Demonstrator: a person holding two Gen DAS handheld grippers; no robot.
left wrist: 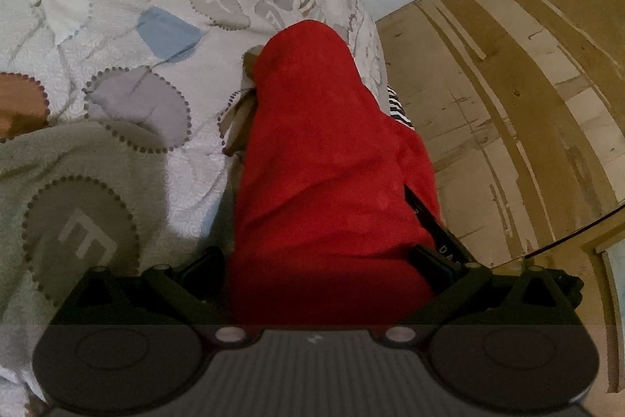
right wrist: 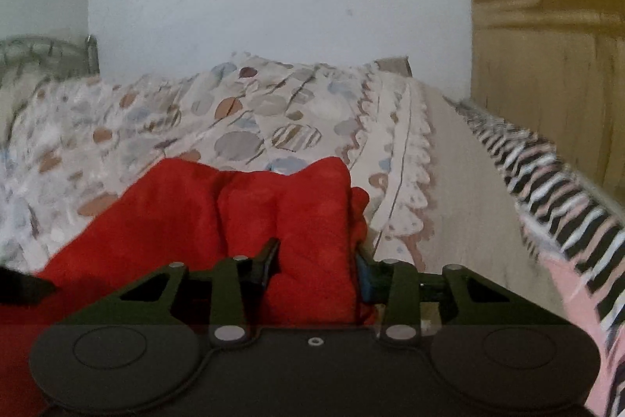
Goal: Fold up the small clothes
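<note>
Lying lengthwise away from left gripper [left wrist: 332, 256], red garment [left wrist: 328, 159], on bedspread [left wrist: 117, 38]

free: bedspread [left wrist: 129, 38] left | blocked: wooden cabinet [left wrist: 508, 85] right

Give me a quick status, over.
Left gripper and right gripper both clamped on the red garment. Garment bunched over the patterned bedspread. Striped cloth alongside; nothing blocking.

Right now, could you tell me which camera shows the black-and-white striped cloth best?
The right wrist view: the striped cloth runs down the bed's right edge there, blurred but long. The left wrist view shows only a sliver peeking out behind the red garment.
</note>
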